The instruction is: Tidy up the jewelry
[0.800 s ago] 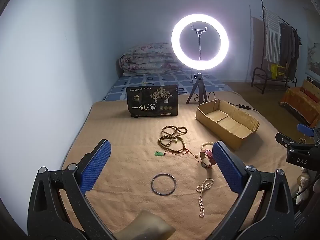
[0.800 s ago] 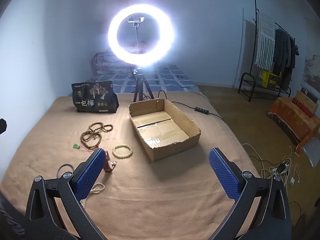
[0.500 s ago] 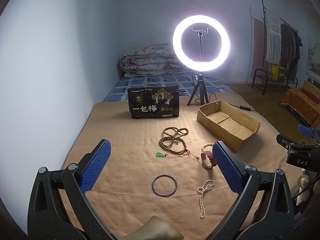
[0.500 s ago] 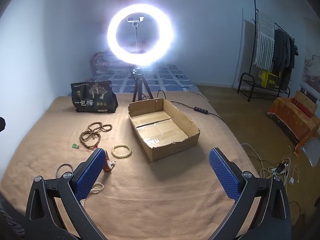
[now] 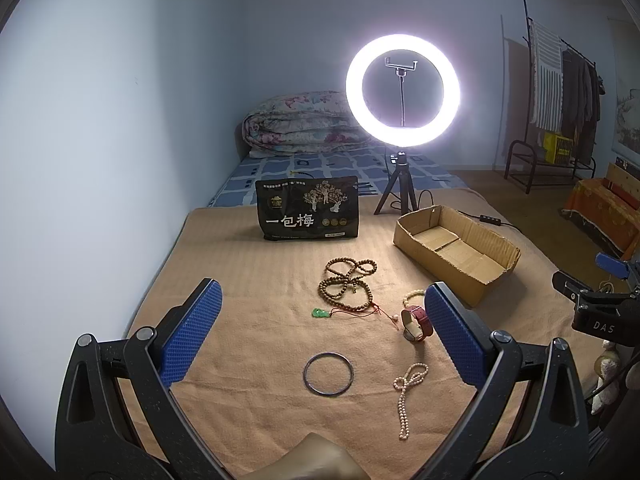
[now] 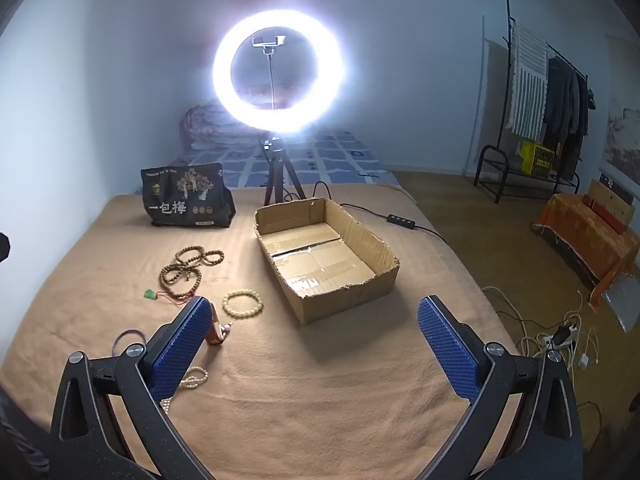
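Several jewelry pieces (image 5: 347,290) — beads, pearls (loose) — both grippers (image 5: 320,320) (image 6: 314,330) gape wide, empty.

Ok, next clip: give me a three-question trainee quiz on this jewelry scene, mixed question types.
1. True or false: the cardboard box already holds some jewelry.
2. Which piece lies nearest the left gripper? A) dark bangle B) wooden bead necklace C) cream bead bracelet
3. What is the right gripper holding?

Key
1. False; only its taped bottom shows.
2. A; the bangle lies on the tan blanket between the open fingers' bases.
3. Nothing; its jaws stand wide open above the blanket, in front of the box.
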`<state>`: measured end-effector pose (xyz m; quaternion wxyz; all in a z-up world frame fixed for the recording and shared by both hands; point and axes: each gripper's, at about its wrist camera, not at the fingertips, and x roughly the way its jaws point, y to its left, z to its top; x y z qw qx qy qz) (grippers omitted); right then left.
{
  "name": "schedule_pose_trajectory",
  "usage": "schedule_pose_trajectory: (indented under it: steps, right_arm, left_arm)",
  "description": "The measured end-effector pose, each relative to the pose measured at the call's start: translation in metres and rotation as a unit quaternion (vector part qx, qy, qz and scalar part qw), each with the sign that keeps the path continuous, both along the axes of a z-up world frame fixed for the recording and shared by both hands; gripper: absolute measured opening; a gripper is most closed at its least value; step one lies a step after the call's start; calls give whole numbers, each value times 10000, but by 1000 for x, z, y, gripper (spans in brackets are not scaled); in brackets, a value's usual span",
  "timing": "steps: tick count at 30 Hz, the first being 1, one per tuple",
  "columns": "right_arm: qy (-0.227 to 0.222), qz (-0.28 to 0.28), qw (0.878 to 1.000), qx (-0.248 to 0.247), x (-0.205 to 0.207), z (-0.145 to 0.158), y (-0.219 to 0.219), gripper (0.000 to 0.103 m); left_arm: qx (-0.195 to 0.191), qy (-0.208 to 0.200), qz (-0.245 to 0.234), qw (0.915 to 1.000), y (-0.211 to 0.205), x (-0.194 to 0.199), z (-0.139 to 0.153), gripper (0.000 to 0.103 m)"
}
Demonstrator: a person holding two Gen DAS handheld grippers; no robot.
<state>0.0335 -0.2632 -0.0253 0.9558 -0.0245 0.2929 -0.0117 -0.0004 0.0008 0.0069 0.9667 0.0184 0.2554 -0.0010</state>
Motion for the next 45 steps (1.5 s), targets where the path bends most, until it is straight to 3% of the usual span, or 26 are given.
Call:
schedule_pose_trajectory:
  steps: [45]
  right_arm:
    - [38, 3, 10000, -19, 2, -2, 4, 102]
  left_arm:
    - [6, -29, 2, 10000, 0, -2, -1, 103]
